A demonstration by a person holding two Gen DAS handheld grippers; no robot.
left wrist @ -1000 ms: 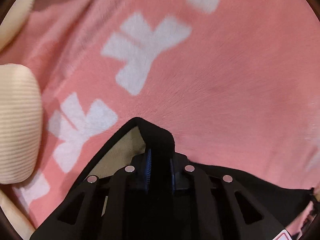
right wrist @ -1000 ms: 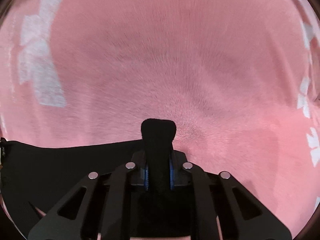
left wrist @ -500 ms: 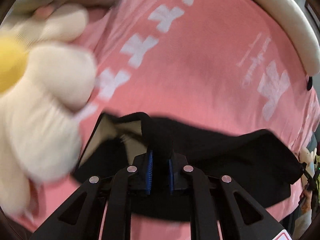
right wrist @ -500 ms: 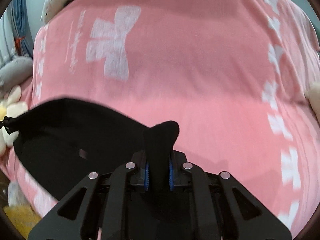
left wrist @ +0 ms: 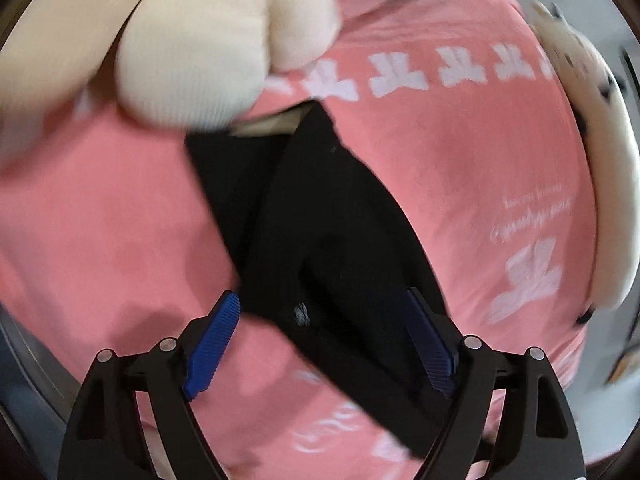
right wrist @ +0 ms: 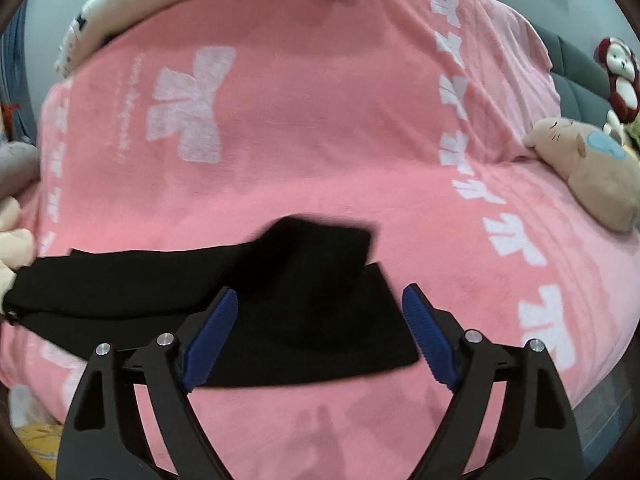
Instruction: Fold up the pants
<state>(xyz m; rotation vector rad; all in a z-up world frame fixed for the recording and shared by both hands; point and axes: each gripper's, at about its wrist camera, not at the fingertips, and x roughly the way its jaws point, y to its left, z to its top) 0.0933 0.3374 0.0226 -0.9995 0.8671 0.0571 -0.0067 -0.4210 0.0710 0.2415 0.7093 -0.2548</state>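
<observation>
Just opening, both: left gripper [left wrist: 320, 340] and right gripper [right wrist: 320, 336] releasing pants [right wrist: 256, 300], no longer pinching cloth. Lying doubled on blanket [right wrist: 320, 140] now, fold step apparently ending. Needing regrasp for next fold.

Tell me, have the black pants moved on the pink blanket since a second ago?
Yes. The black pants were pulled back across the pink blanket, away from its big white bow print; both tools' jaws have just been opening, dropping them.
</observation>
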